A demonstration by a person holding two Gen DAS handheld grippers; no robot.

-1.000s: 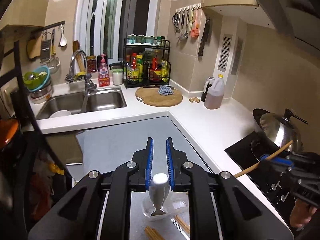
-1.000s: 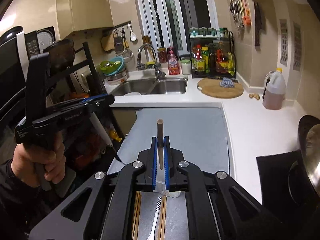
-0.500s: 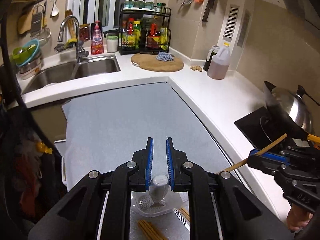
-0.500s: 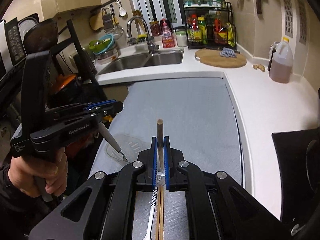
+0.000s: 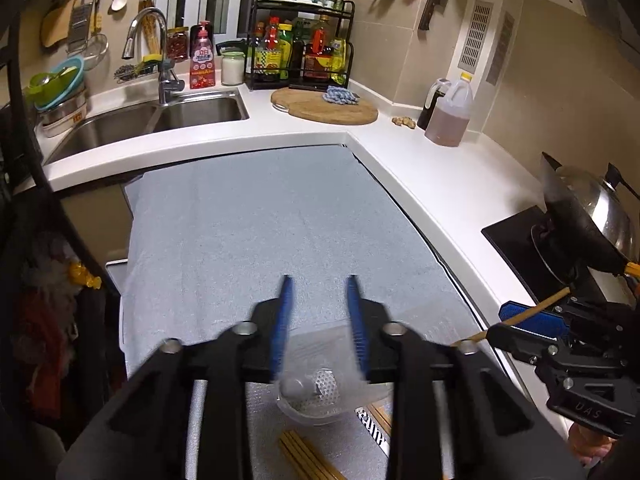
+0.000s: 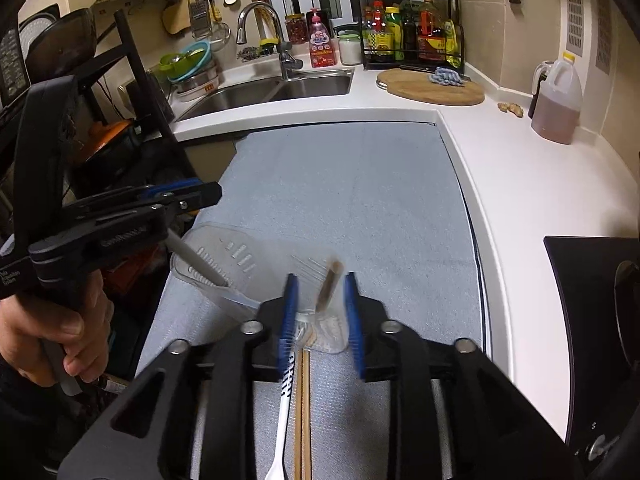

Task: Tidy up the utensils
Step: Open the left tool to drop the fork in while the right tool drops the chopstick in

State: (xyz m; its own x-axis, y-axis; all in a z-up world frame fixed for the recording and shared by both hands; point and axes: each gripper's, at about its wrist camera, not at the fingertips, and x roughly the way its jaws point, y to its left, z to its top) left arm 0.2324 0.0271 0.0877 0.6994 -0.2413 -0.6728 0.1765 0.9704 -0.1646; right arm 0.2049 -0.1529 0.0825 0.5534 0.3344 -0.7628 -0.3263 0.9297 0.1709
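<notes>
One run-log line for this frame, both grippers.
left gripper: opening, spoon dropping into clear container | right gripper: opening, chopstick loose between jaws | surface: grey mat

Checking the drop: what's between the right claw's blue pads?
In the right wrist view, a wooden chopstick tilts loose between the opening right claw.

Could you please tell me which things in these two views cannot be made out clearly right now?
- Chopstick between the opening right gripper fingers: motion-blurred, so contact is unclear.
- Utensil head in the clear holder, left view: blurred, type unclear.
- Chopsticks, left view: cut off by the bottom edge.
- White utensil, right view: its end is cut off below.
</notes>
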